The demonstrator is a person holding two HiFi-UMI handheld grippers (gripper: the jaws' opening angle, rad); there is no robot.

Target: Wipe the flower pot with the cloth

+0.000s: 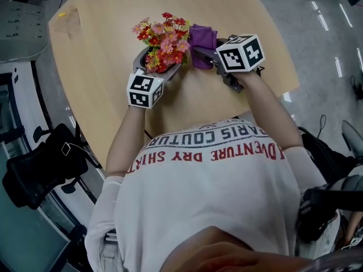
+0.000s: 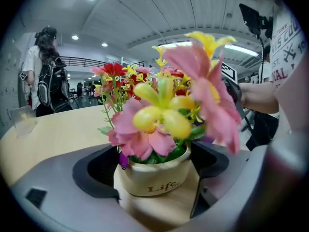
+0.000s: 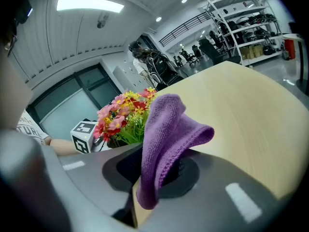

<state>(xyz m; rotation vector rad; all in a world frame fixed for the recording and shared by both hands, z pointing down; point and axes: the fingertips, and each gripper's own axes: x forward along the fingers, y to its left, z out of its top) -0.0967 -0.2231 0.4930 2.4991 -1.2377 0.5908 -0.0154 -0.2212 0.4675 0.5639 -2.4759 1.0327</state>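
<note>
Leftmost, the left gripper (image 1: 157, 66) clamps the cream flower pot (image 2: 153, 175), likely steadying it on the table (image 1: 102, 50) (flowers crowd its top). Just beside it, the right gripper (image 1: 207, 55) pinches the purple cloth (image 3: 164, 134), apparently poised to wipe the pot's side.

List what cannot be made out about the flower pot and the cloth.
Left gripper view: the small print after "Life" on the flower pot is blurred.
Head view: the flowers hide the pot.
Right gripper view: the cloth and the flowers hide the pot, so whether cloth and pot touch cannot be told.
</note>
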